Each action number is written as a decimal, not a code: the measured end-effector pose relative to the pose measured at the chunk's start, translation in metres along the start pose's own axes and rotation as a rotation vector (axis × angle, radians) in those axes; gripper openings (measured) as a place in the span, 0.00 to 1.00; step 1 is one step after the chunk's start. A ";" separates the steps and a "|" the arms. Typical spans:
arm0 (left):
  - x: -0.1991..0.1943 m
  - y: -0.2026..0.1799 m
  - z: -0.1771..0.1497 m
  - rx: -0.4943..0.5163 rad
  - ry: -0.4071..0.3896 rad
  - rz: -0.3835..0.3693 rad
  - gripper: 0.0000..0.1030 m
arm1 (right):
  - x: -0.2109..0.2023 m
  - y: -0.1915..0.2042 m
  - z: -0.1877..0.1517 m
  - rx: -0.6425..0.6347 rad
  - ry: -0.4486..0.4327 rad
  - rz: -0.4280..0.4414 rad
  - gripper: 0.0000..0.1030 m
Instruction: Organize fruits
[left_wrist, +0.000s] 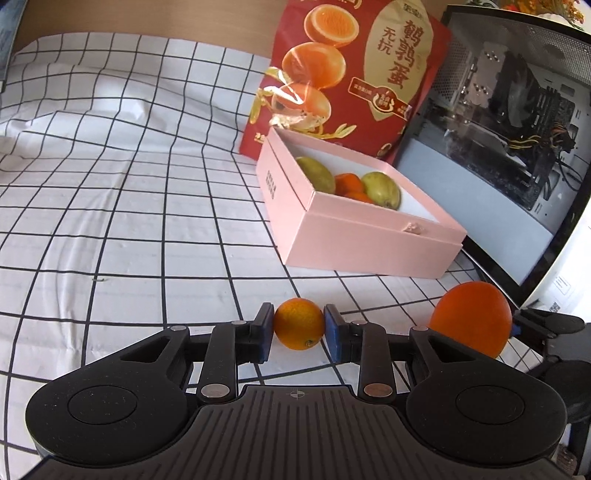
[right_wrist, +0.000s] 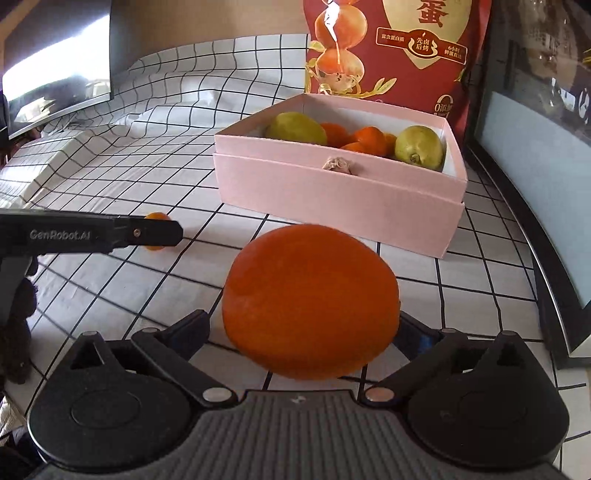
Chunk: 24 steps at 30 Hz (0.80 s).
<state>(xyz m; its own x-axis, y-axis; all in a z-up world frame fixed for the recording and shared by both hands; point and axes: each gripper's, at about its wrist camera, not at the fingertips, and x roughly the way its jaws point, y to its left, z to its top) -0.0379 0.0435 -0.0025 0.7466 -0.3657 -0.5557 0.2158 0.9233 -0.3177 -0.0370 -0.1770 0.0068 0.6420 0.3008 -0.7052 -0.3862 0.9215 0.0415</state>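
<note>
My left gripper (left_wrist: 299, 328) is shut on a small orange (left_wrist: 299, 324) that sits on the checked cloth; both blue pads press its sides. From the right wrist, this gripper (right_wrist: 147, 232) shows side-on, with the small orange (right_wrist: 158, 216) peeking out behind it. A large orange (right_wrist: 310, 301) lies between the wide-spread fingers of my right gripper (right_wrist: 303, 325), which is open; a gap shows at its left finger (right_wrist: 192, 325). The large orange (left_wrist: 471, 317) also appears at the right of the left wrist view. The pink box (left_wrist: 369, 243) (right_wrist: 332, 206) beyond holds two green fruits and several small oranges.
A red snack bag (left_wrist: 354, 74) stands behind the box. A glass-sided computer case (left_wrist: 498, 147) walls the right side. A dark monitor (right_wrist: 55, 55) stands at the far left. The black-and-white checked cloth (left_wrist: 129, 184) is wrinkled and humped at the back.
</note>
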 end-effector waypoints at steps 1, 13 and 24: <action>0.000 0.000 0.000 -0.001 0.000 -0.001 0.33 | -0.003 -0.001 -0.002 -0.004 0.002 0.005 1.00; -0.002 0.001 -0.001 -0.017 -0.004 0.013 0.33 | -0.043 -0.044 -0.035 0.077 -0.039 -0.087 0.93; -0.003 0.002 -0.001 -0.030 -0.004 0.006 0.33 | -0.049 0.008 -0.017 -0.054 -0.114 -0.026 0.93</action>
<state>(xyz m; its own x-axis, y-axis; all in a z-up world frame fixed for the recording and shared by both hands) -0.0399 0.0466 -0.0023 0.7506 -0.3594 -0.5545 0.1924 0.9217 -0.3369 -0.0831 -0.1884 0.0298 0.7220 0.3062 -0.6205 -0.4021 0.9154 -0.0161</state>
